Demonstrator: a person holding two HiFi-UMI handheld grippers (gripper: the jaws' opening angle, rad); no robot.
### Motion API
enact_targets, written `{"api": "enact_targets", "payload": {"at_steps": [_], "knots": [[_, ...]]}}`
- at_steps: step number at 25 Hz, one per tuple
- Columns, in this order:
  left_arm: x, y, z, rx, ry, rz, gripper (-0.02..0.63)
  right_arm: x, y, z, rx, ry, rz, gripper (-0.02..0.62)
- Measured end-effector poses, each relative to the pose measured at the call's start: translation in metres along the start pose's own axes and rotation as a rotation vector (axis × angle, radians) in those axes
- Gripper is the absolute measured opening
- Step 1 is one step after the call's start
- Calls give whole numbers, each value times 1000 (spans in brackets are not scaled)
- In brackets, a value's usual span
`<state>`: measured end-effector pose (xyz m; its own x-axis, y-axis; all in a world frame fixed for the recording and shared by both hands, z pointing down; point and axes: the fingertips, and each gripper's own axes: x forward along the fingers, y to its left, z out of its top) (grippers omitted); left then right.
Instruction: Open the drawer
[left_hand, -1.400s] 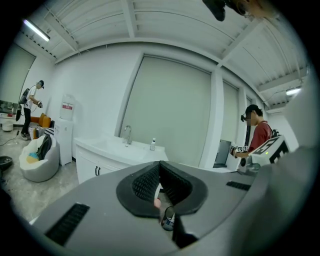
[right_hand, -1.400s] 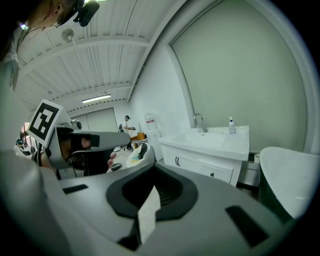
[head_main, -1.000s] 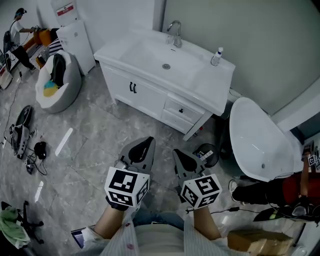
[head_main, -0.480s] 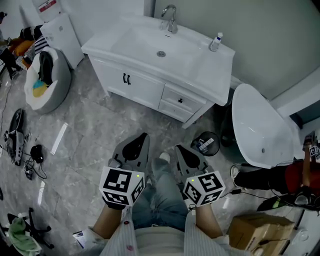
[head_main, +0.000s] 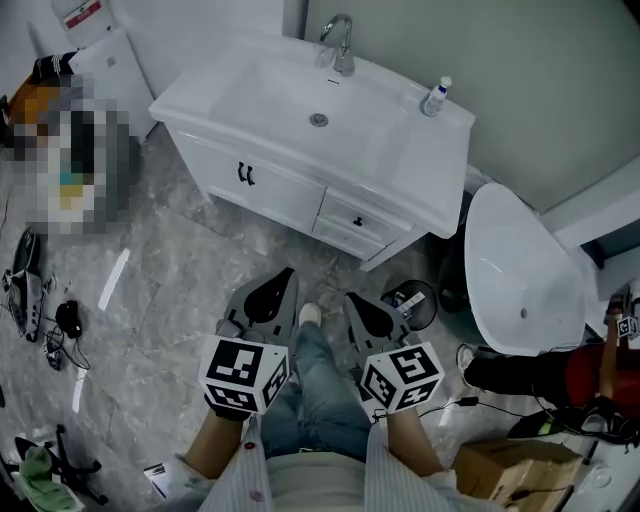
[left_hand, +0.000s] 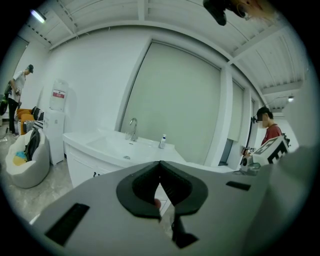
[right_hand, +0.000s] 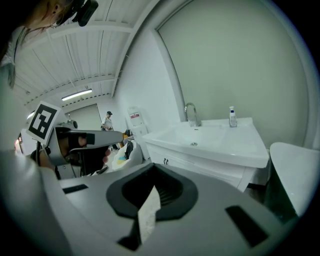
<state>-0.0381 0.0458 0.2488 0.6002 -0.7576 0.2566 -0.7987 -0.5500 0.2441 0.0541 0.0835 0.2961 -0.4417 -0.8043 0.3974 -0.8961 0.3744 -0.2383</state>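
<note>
You have stepped closer to the white cabinet (head_main: 275, 192) since a second ago, and both grippers came along with you. Your leg (head_main: 318, 385) in jeans now shows between them.

Nearest to you, the left gripper (head_main: 284, 280) has its jaws together, with nothing held. Just to its right, the right gripper (head_main: 354, 302) has its jaws together too, also holding nothing. Both hang over the grey floor (head_main: 190, 280), well apart from the cabinet.

Farther off, on the right part of the cabinet, is the drawer (head_main: 368, 214) with its small dark knob (head_main: 358, 221). It sits under the sink top (head_main: 420, 160) and it is closed.

So none of the job looks done yet. You are only walking up to it. You need to get close, get hold of the knob, and pull the drawer out toward you.
</note>
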Motion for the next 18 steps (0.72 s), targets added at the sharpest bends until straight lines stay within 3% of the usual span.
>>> {"api": "enact_targets", "payload": {"at_steps": [18], "knots": [[160,19,73,16,11,-17,14,95,-116,97,10,-3,18,9]]}}
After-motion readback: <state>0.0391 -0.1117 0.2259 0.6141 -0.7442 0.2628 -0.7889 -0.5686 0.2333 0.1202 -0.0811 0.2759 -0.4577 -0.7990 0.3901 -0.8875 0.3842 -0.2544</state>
